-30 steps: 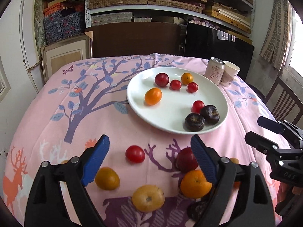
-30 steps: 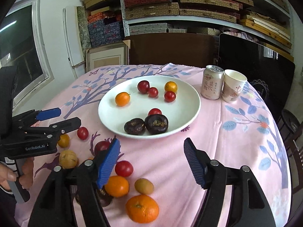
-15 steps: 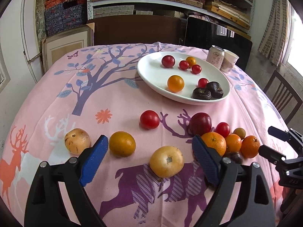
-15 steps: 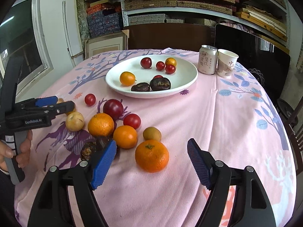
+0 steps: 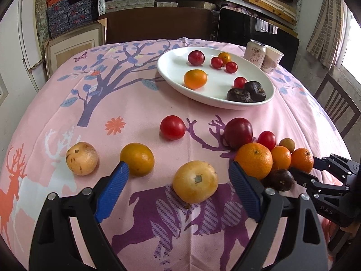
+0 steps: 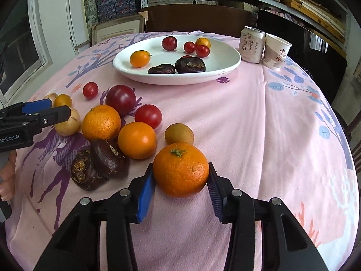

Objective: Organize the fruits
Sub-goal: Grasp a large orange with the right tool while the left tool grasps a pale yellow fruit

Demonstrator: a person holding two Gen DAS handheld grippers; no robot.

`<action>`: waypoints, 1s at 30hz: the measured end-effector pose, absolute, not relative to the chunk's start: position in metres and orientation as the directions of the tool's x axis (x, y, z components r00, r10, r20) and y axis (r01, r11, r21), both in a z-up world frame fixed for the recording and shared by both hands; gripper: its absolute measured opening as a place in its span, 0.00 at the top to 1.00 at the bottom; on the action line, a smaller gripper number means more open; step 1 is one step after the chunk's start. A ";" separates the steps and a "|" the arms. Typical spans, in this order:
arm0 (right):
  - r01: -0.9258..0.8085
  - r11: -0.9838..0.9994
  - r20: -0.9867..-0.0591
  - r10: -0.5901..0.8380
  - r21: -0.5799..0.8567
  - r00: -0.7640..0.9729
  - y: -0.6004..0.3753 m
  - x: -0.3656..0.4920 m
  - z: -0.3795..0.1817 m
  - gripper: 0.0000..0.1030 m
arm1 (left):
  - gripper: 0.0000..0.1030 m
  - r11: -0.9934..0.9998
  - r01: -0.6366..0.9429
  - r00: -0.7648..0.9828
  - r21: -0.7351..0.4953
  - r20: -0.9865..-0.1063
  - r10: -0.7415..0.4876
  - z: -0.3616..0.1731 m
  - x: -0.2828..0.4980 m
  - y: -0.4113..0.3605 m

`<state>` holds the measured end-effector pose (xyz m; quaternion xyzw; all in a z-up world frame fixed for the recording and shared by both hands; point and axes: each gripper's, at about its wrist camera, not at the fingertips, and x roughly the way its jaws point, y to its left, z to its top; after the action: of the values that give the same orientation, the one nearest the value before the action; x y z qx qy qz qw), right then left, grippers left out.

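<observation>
Your right tool (image 6: 180, 180) grips an orange (image 6: 181, 169) near the table's (image 6: 259, 124) front edge. Your left tool (image 5: 178, 180) gapes wide around a yellow fruit (image 5: 195, 181).

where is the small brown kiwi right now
In the right wrist view the kiwi sits on the tablecloth, just beyond the orange between the right claw's fingers.

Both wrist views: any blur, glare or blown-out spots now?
Left wrist view: sharp, soft daylight, the window at the right edge blown out, heavy fisheye bending of the table edge. Right wrist view: also sharp, faint glare on the white plate, the orange between the right gripper's fingers crisp.
</observation>
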<state>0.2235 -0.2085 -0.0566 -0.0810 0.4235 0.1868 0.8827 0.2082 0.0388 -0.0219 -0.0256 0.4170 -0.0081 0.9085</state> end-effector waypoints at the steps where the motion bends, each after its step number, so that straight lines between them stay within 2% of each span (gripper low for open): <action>1: -0.398 0.917 -0.777 0.265 0.020 0.571 -0.210 0.223 -0.056 0.56 | 0.15 0.998 -0.006 0.651 -0.055 -0.758 -0.037 -0.022 0.208 0.039; 16: -0.430 0.902 -0.749 0.310 0.037 0.585 -0.209 0.211 -0.044 0.56 | 0.15 0.999 0.032 0.599 0.027 -0.800 0.002 -0.045 0.212 0.025; 19: -0.429 0.902 -0.748 0.310 0.037 0.587 -0.210 0.211 -0.043 0.56 | 0.26 0.999 0.037 0.598 0.021 -0.801 -0.005 -0.047 0.213 0.026; 20: -0.429 0.902 -0.748 0.310 0.037 0.587 -0.210 0.211 -0.044 0.56 | 0.33 0.999 0.042 0.593 0.013 -0.805 -0.014 -0.048 0.214 0.026; 22: -0.428 0.903 -0.747 0.308 0.035 0.589 -0.210 0.211 -0.043 0.56 | 0.36 0.999 0.048 0.594 0.004 -0.804 -0.025 -0.049 0.214 0.026; 23: -0.428 0.903 -0.747 0.308 0.035 0.589 -0.210 0.211 -0.043 0.56 | 0.43 0.998 0.057 0.595 0.000 -0.803 -0.034 -0.049 0.214 0.025; 24: -0.428 0.903 -0.746 0.308 0.035 0.590 -0.210 0.211 -0.043 0.56 | 0.54 0.998 0.065 0.599 -0.005 -0.800 -0.043 -0.048 0.213 0.024; 25: -0.427 0.903 -0.746 0.308 0.035 0.591 -0.210 0.211 -0.043 0.56 | 0.59 0.997 0.081 0.602 -0.019 -0.796 -0.064 -0.047 0.213 0.023; 30: -0.425 0.904 -0.743 0.307 0.034 0.594 -0.211 0.211 -0.043 0.56 | 0.59 0.996 0.087 0.603 -0.019 -0.795 -0.067 -0.045 0.212 0.022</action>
<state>0.2112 -0.2109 -0.0425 -0.0736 0.4007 0.2060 0.8897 0.2121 0.0223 -0.0454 0.0109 0.4437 -0.0430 0.8951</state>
